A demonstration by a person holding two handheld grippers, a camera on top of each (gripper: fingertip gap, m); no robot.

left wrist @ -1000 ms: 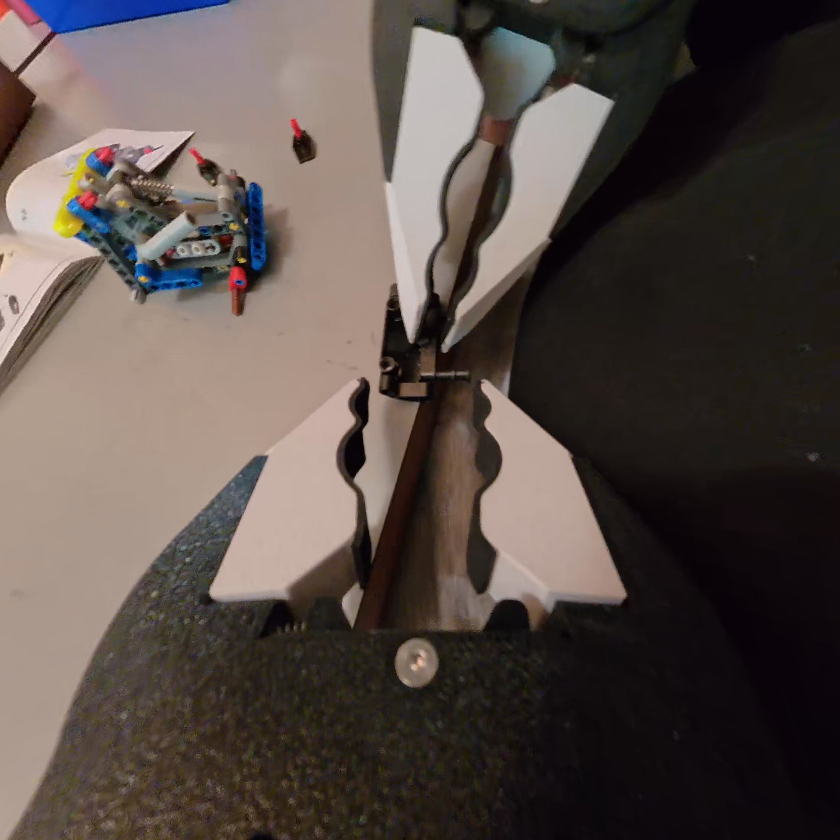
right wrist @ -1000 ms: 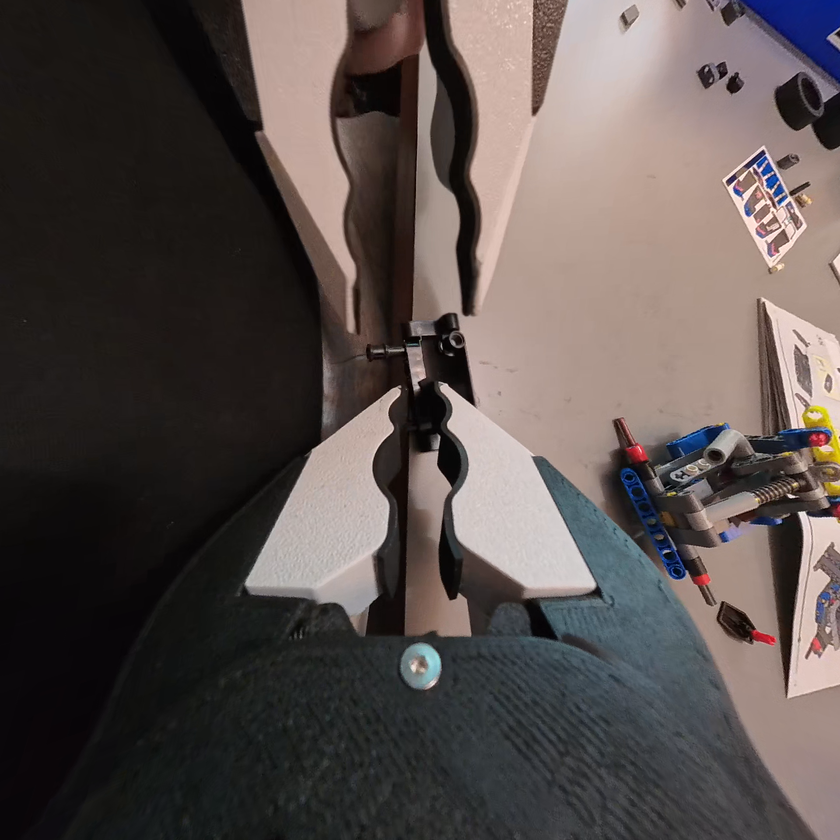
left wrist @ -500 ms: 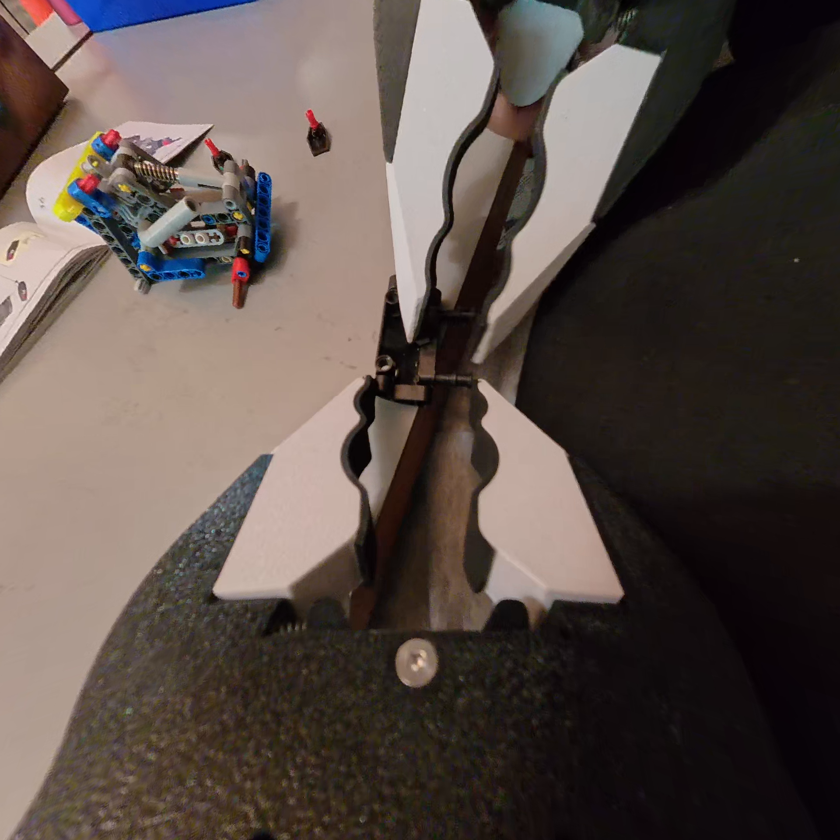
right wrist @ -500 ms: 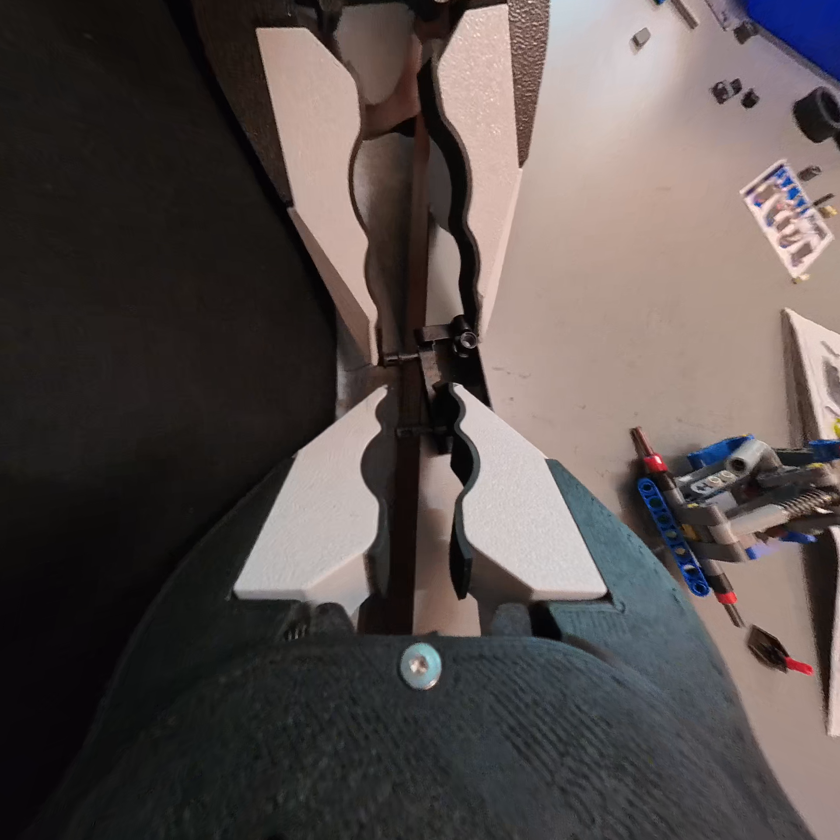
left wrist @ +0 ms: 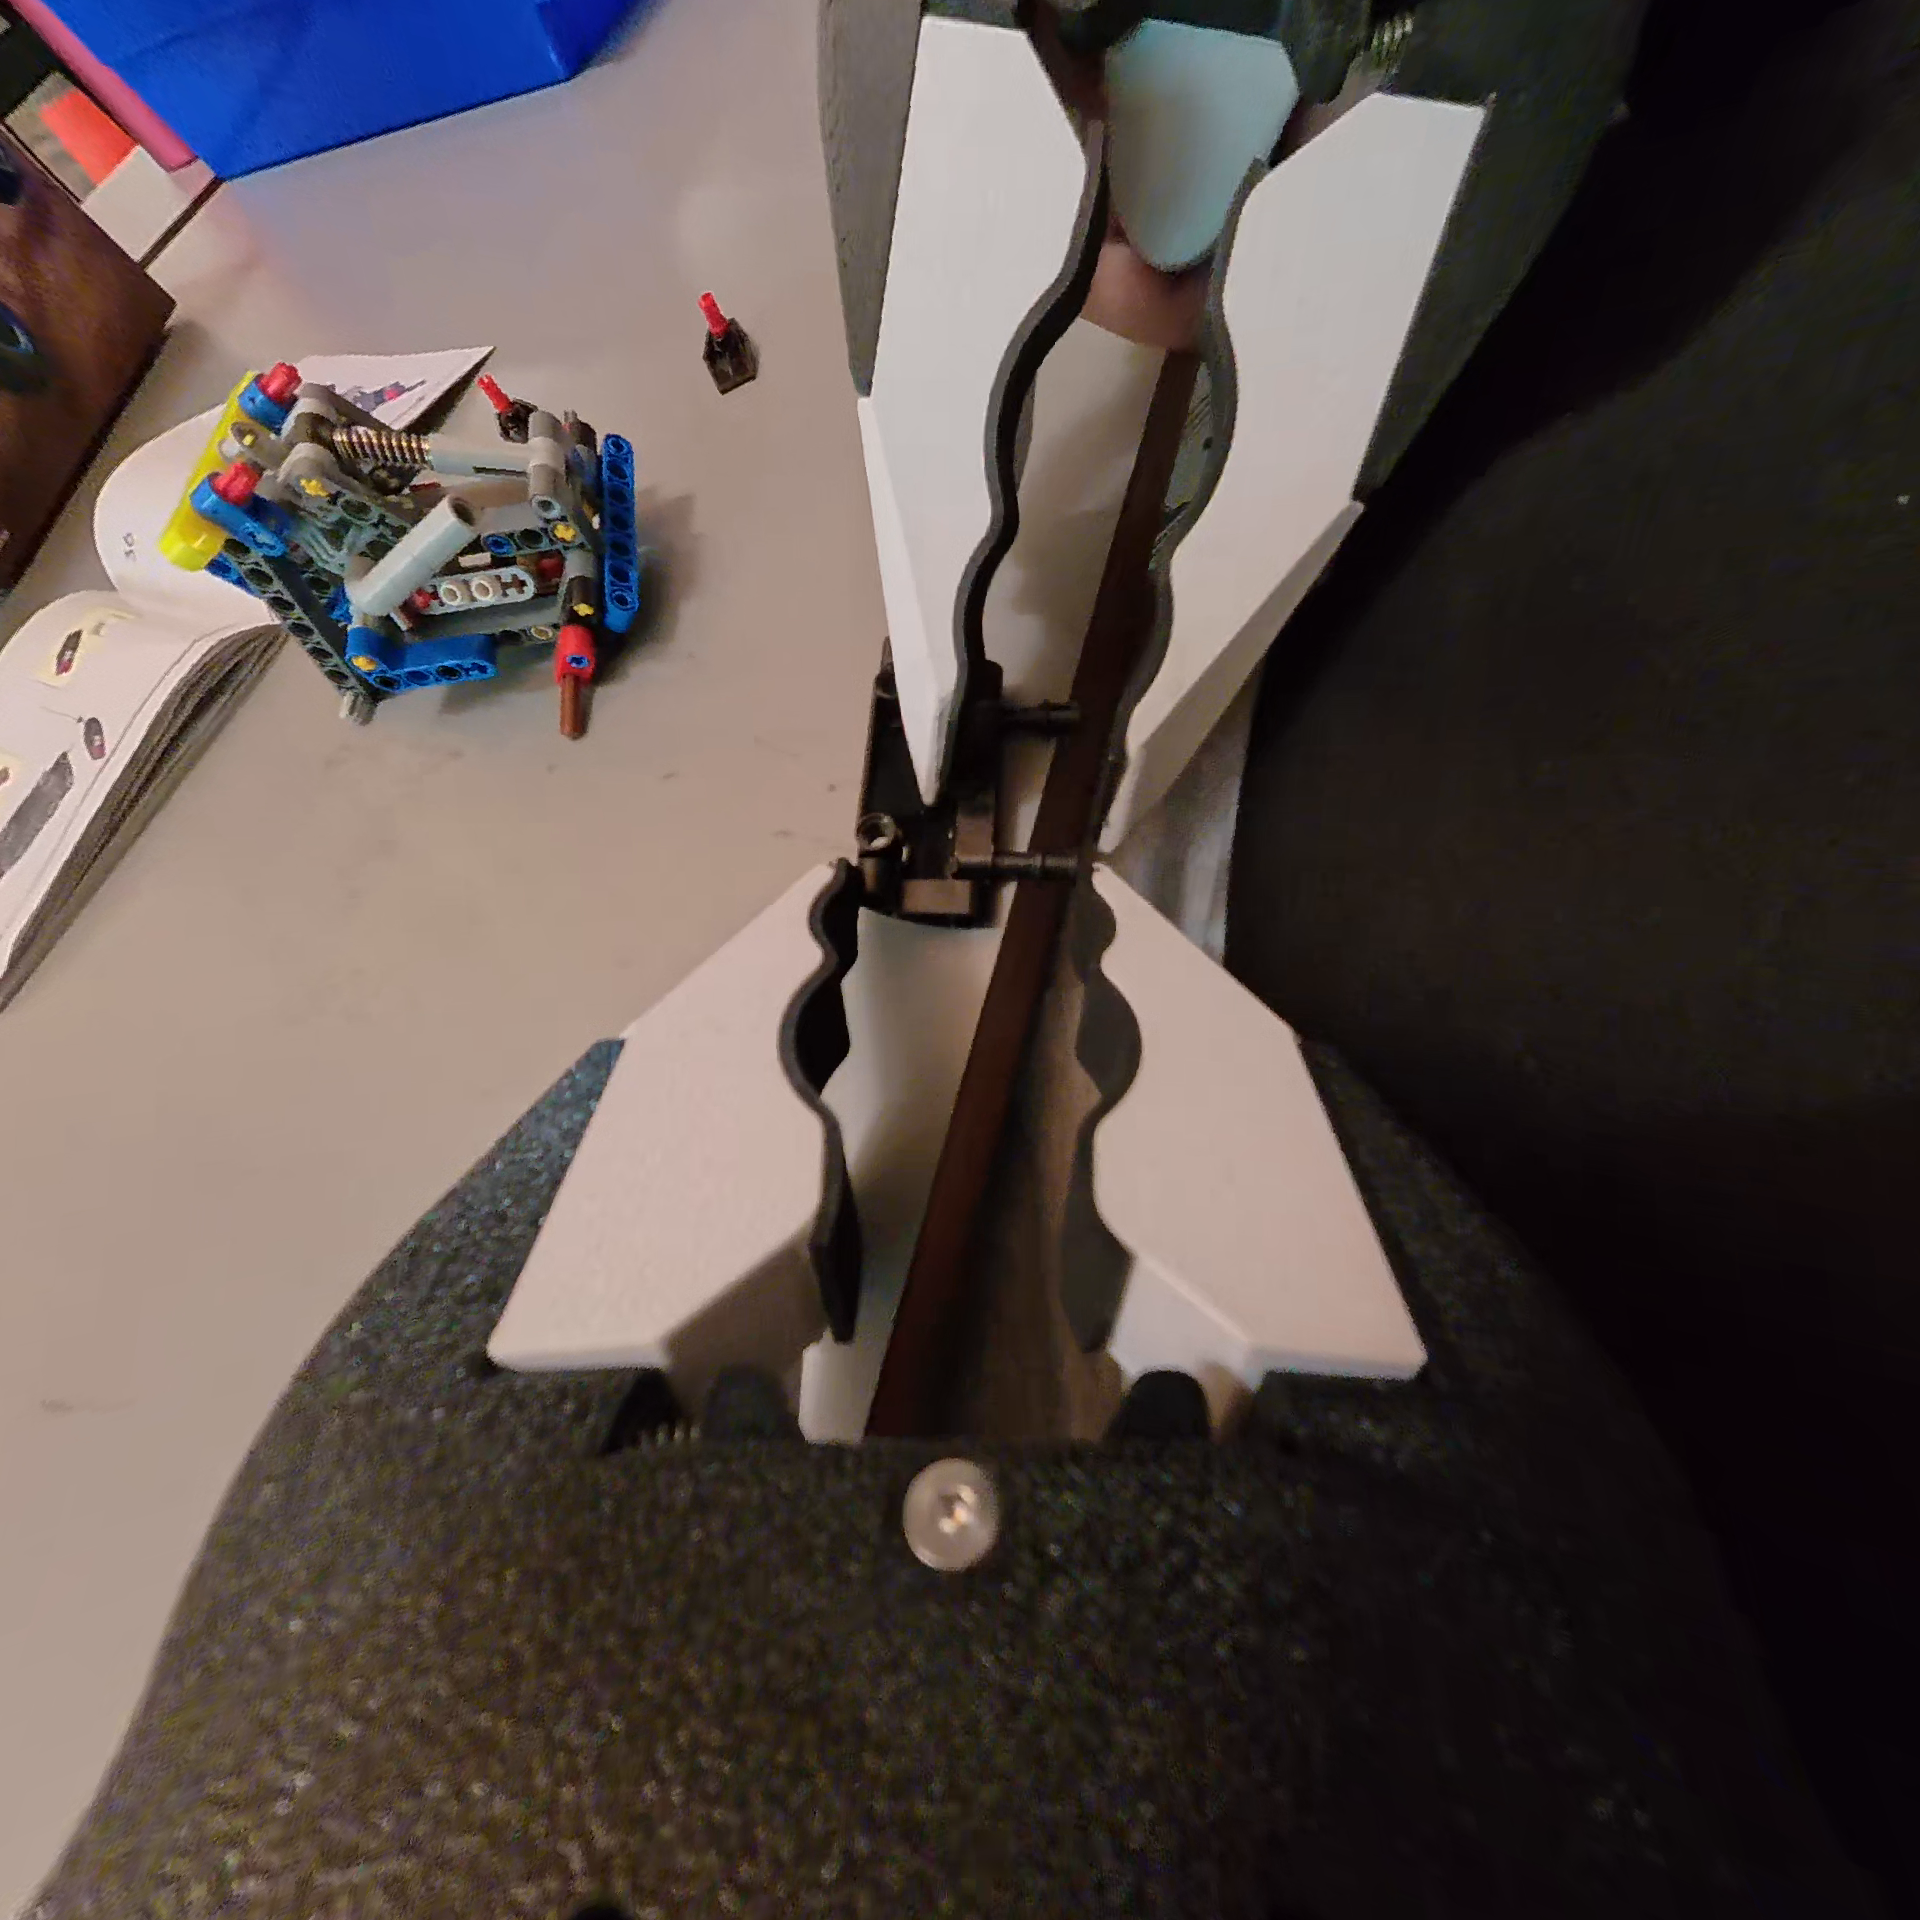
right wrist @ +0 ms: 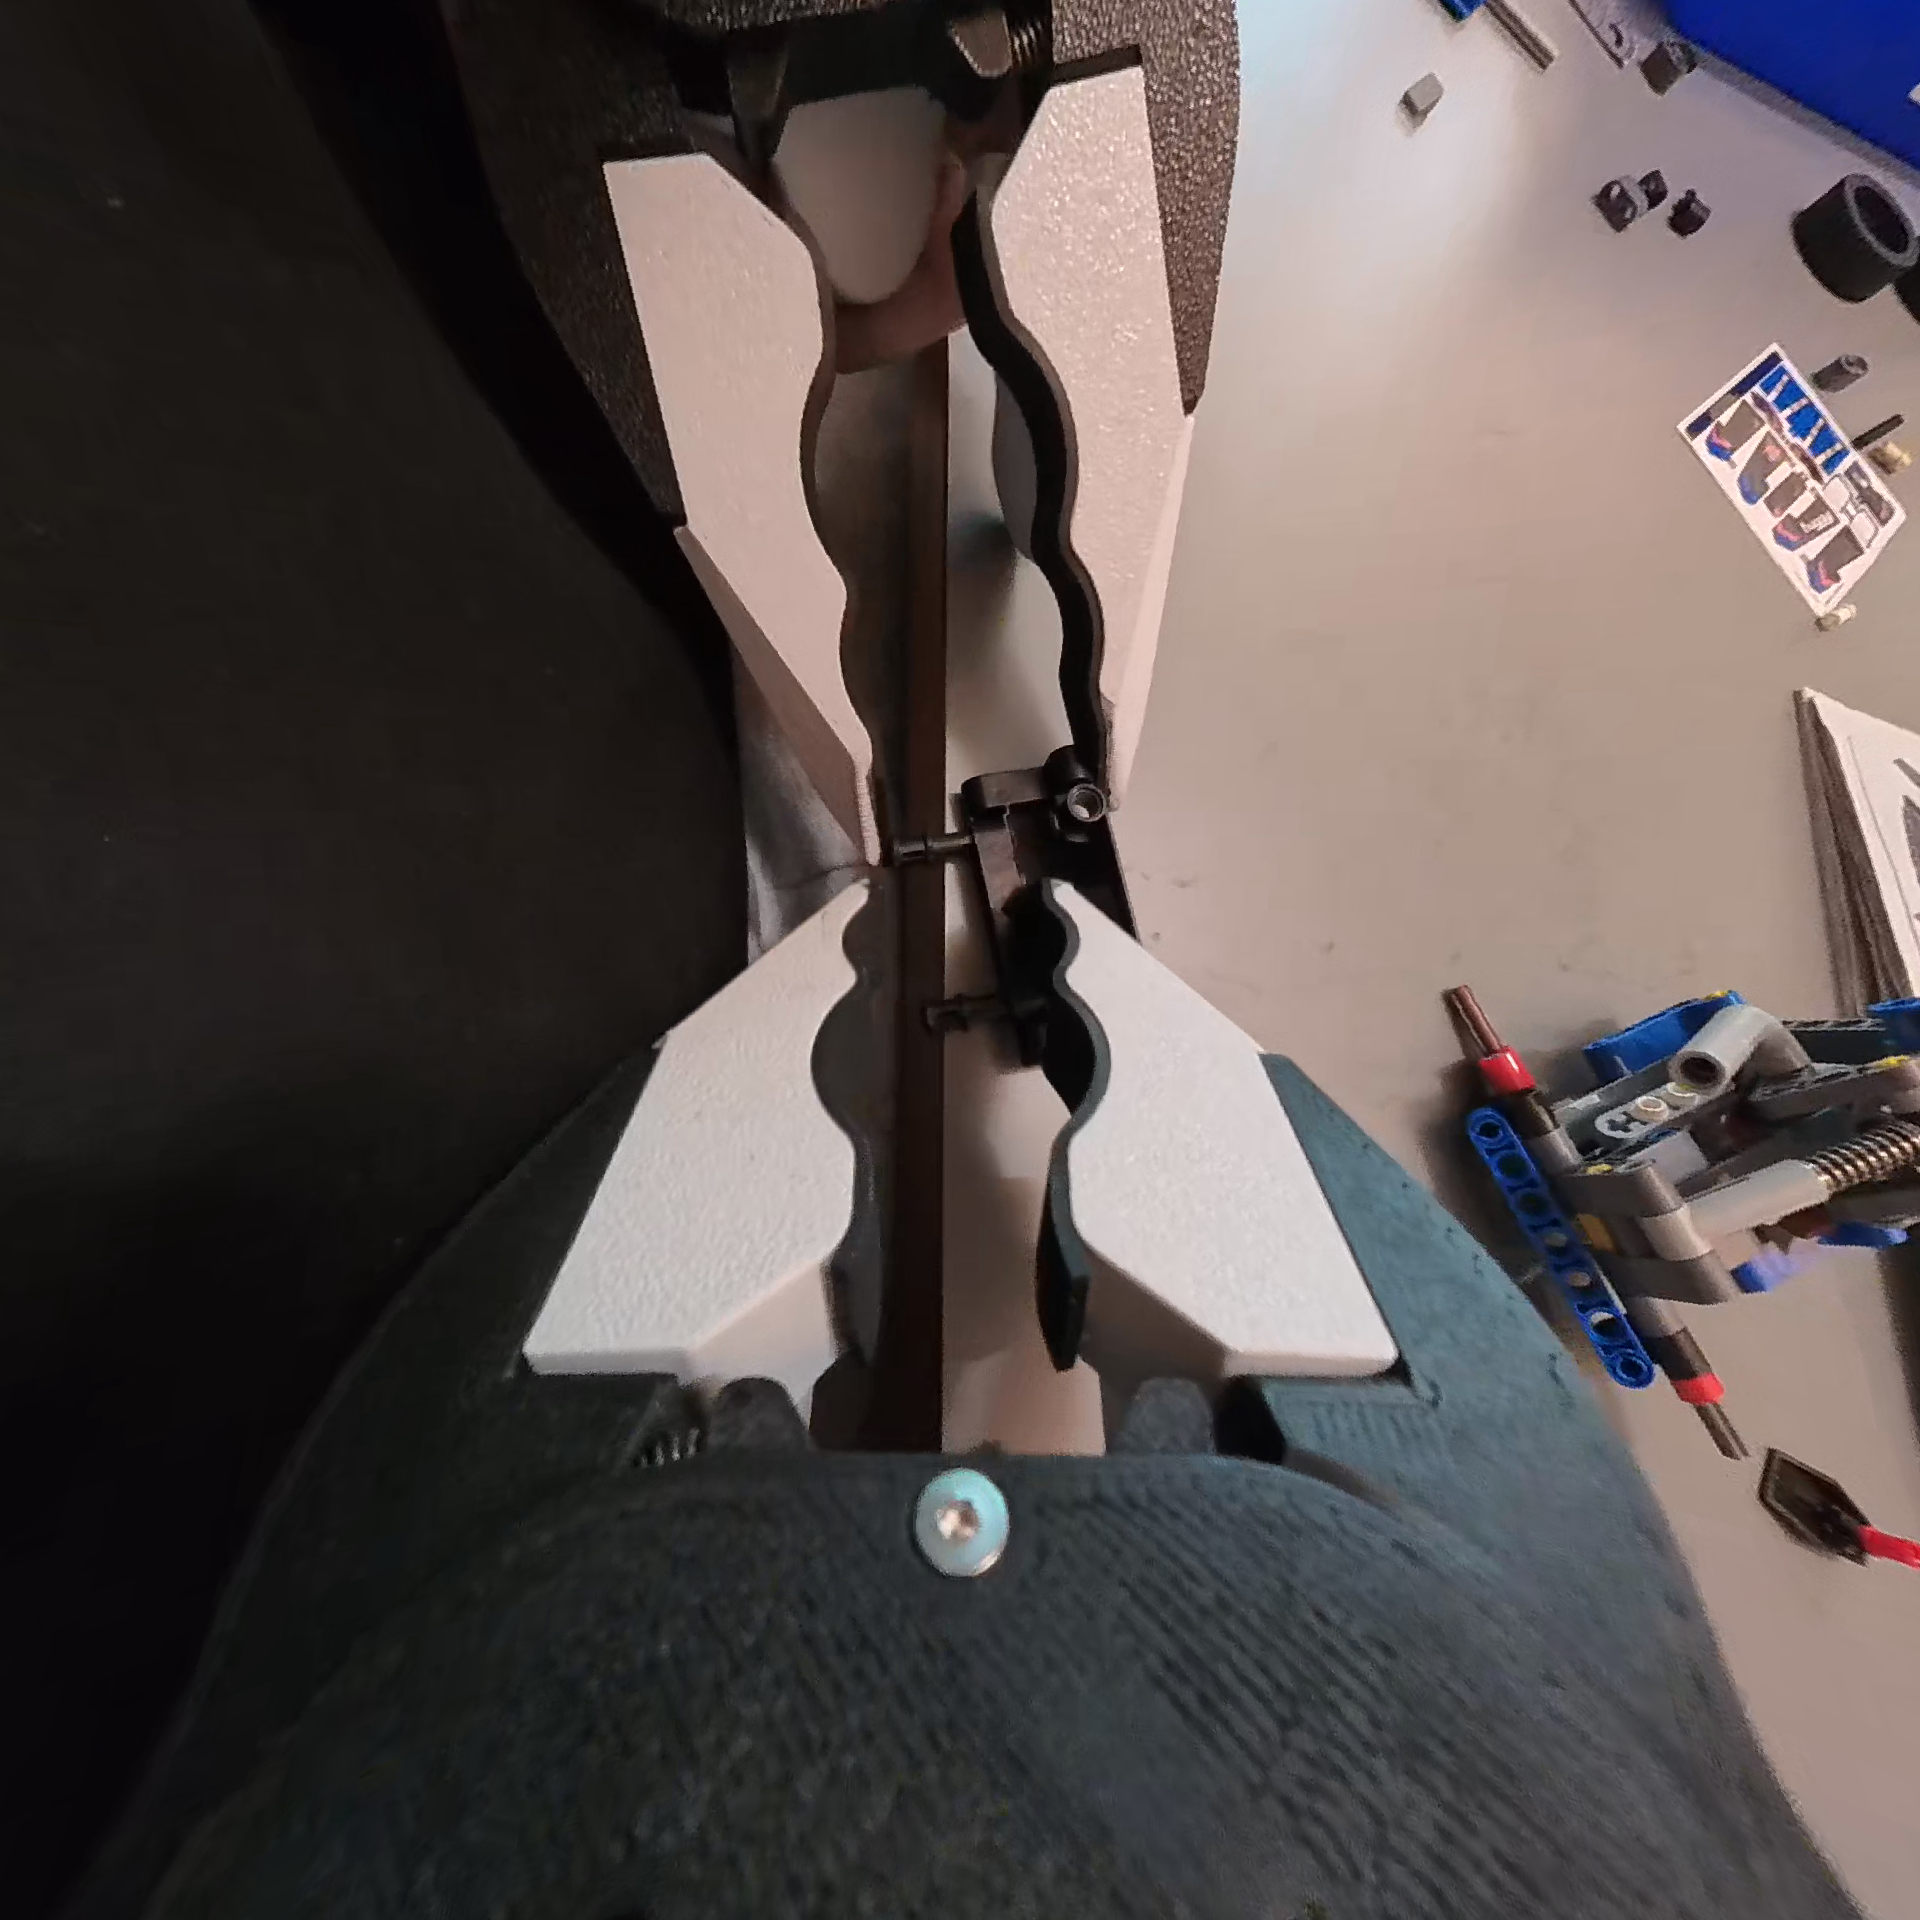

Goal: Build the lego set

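A hobby or toy-building workspace, likely in a home or office, is showing here. A plain grey counter [left wrist: 436,1039] is carrying a half-built model of blue, grey and yellow construction-toy beams [left wrist: 416,540] at ten o'clock in the left wrist view, with an open instruction booklet [left wrist: 94,707] lying beside it at nine o'clock. In the right wrist view, a sticker sheet [right wrist: 1792,483], a small black tyre [right wrist: 1860,239] and loose dark pieces are lying scattered at two o'clock, near a blue bin [right wrist: 1849,62].
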